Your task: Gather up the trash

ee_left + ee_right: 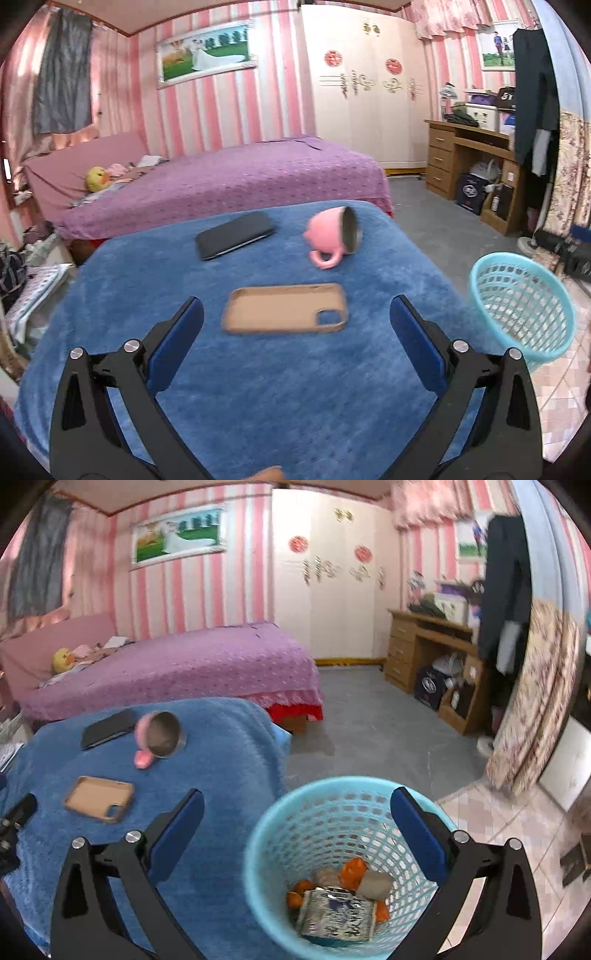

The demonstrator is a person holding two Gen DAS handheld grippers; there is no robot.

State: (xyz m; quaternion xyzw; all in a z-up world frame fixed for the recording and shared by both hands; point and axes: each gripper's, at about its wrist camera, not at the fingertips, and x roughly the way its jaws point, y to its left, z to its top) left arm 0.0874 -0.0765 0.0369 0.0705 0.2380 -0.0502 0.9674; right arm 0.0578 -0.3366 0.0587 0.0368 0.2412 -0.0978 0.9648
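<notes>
My right gripper (295,812) hangs open above the light-blue mesh basket (266,834), with nothing between its fingers. Inside the basket lie a crumpled silver wrapper (336,914), orange peel pieces (352,871) and a grey-brown scrap (375,884). My left gripper (295,321) is open over the blue cloth-covered table (258,387), empty, just short of a tan phone case (286,308). The same basket (524,306) stands on the floor off the table's right edge. The left gripper's black tip (16,814) shows at the left edge of the right wrist view.
On the blue cloth lie a black phone (234,235) and a tipped pink mug (334,238). A purple bed (221,181) stands behind the table. A wooden desk (476,166) and a white wardrobe (365,85) are at the back right. Grey floor (369,731) lies open beyond the basket.
</notes>
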